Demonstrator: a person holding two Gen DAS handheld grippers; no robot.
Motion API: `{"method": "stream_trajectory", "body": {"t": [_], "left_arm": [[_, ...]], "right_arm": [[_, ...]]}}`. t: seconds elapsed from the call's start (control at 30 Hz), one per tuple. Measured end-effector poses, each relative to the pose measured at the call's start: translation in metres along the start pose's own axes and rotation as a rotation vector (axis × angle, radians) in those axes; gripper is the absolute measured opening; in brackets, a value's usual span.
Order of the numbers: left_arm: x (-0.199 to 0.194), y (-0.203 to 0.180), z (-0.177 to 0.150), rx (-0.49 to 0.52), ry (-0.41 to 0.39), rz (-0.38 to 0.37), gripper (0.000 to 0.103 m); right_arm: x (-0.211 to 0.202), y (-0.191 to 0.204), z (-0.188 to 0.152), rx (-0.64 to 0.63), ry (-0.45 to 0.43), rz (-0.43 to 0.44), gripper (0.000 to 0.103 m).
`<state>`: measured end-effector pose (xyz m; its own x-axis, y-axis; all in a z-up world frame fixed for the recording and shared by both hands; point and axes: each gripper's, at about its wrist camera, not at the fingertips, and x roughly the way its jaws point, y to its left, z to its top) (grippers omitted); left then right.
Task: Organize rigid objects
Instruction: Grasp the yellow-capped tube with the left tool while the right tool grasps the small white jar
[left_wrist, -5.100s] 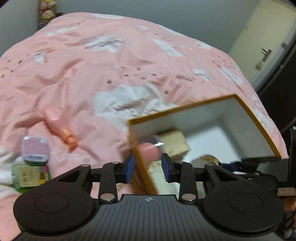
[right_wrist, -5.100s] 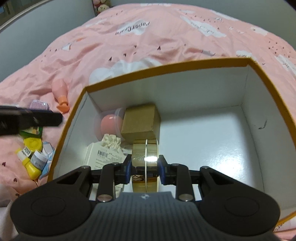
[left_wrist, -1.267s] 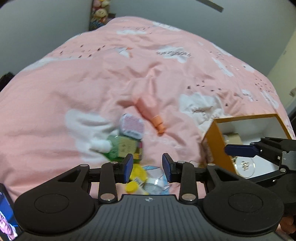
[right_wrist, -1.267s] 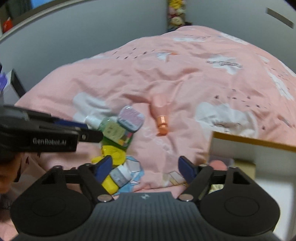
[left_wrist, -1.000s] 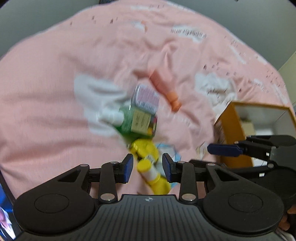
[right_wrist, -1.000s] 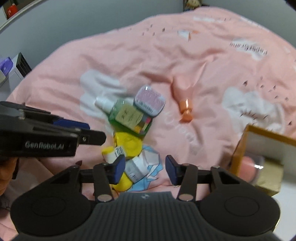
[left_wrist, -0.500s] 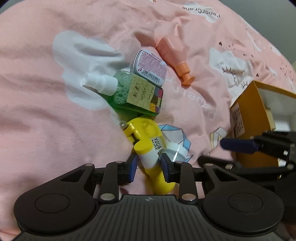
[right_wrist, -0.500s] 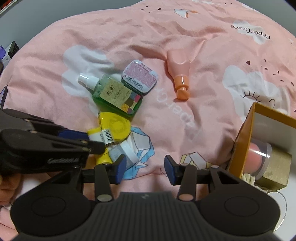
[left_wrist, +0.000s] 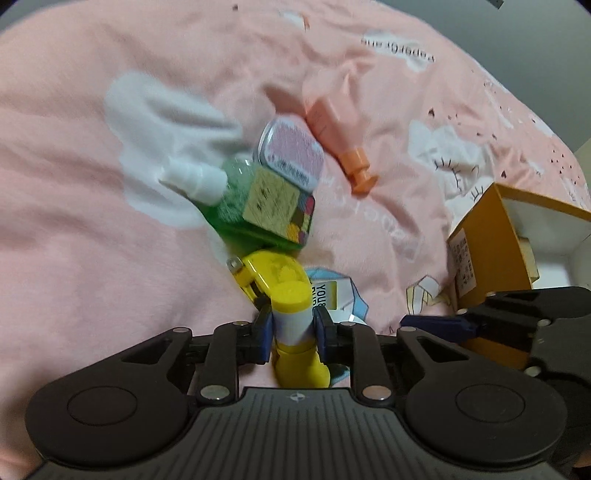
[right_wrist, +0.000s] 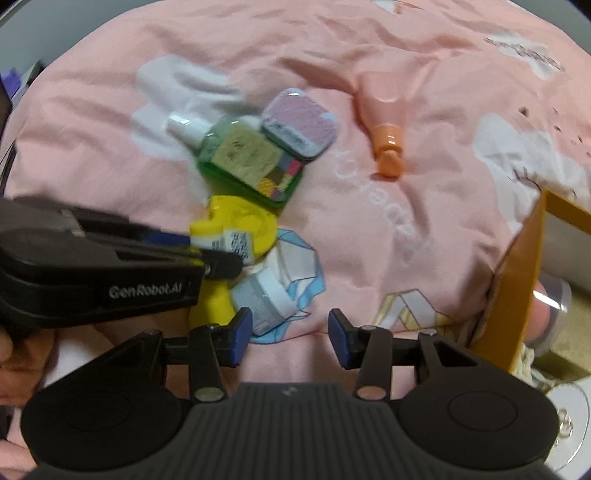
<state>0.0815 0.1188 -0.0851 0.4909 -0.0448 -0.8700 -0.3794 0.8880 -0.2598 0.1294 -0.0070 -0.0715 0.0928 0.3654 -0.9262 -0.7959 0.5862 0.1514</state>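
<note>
Left wrist view: the yellow tube (left_wrist: 293, 325) on the pink quilt (left_wrist: 92, 240) was clamped by the left gripper (left_wrist: 293, 329). Right gripper (right_wrist: 288, 338) was left gaping, empty. Next, probably lifted into the box (left_wrist: 480, 236).

On the pink blanket (right_wrist: 110, 122) I count two yellow tubes (left_wrist: 293, 325), one green spray bottle (right_wrist: 236, 155), one pink tin (right_wrist: 299, 123), one peach tube (right_wrist: 384, 122), one small white-capped jar (right_wrist: 264, 299) and one orange box (left_wrist: 484, 243).
</note>
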Motion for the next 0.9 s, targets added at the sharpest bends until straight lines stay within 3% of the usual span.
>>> {"method": "stream_trajectory", "body": {"t": [0.33,0.6,0.9], "left_arm": [[-0.003,0.004,0.0,-0.008,-0.007,-0.012,0.025],[-0.003,0.002,-0.002,0.005,-0.019,-0.011,0.025],[-0.024,-0.008,-0.003,0.04,-0.109,-0.033,0.024]], "right_arm": [[0.023,0.019,0.008,-0.23,0.044,-0.025,0.045],[0.033,0.016,0.008,-0.225,0.059,-0.003,0.037],[-0.003,0.014,0.001,-0.171,-0.017,-0.058,0.036]]}}
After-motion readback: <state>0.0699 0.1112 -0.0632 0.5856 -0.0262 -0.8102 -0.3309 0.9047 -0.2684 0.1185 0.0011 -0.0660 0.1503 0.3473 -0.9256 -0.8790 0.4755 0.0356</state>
